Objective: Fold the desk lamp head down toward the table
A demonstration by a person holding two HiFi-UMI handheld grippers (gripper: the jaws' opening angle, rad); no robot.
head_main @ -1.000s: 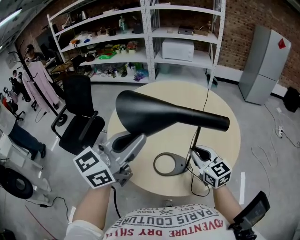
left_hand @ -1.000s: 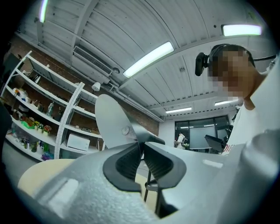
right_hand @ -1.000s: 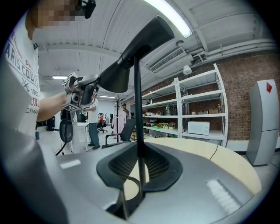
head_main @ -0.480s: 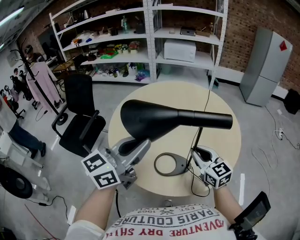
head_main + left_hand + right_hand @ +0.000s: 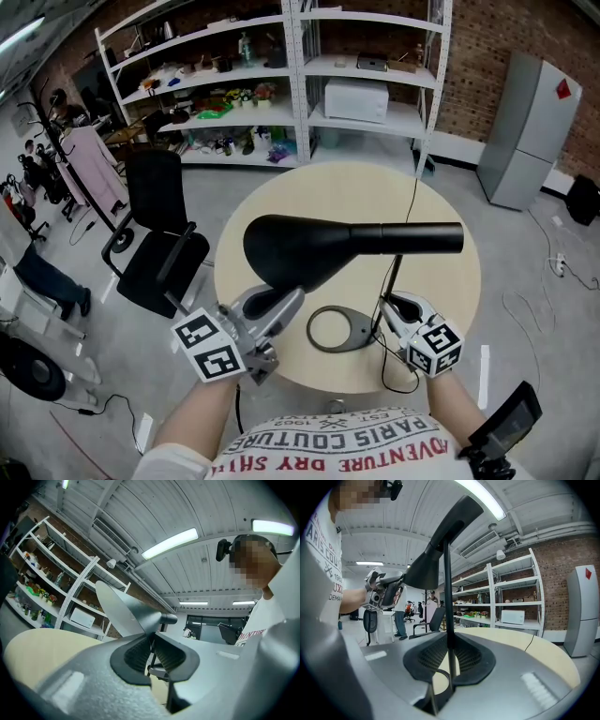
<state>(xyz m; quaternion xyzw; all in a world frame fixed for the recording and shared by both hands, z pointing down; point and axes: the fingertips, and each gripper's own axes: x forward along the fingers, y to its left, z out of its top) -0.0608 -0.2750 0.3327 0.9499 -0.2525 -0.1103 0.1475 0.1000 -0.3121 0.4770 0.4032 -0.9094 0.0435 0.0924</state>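
Note:
A black desk lamp stands on the round table. Its wide head [image 5: 300,246] lies about level above the table, and its ring base [image 5: 339,330] rests near the front edge. My left gripper [image 5: 274,314] is shut on the lower rim of the lamp head [image 5: 123,612]; the thin rim runs between the ribbed pads [image 5: 137,652]. My right gripper [image 5: 397,309] is shut on the lamp's thin stem [image 5: 448,597], just above the base. From the right gripper view the lamp head [image 5: 436,550] rises overhead, with the left gripper [image 5: 386,590] on its far edge.
The beige round table [image 5: 441,281] carries the lamp's cable [image 5: 413,197] toward its far edge. A black office chair [image 5: 159,246] stands to the left. White shelves [image 5: 281,84] and a grey cabinet [image 5: 530,131] stand behind.
The lamp head has come down and levelled out. My left gripper sank with it, toward me. The right gripper and the stem stayed where they were.

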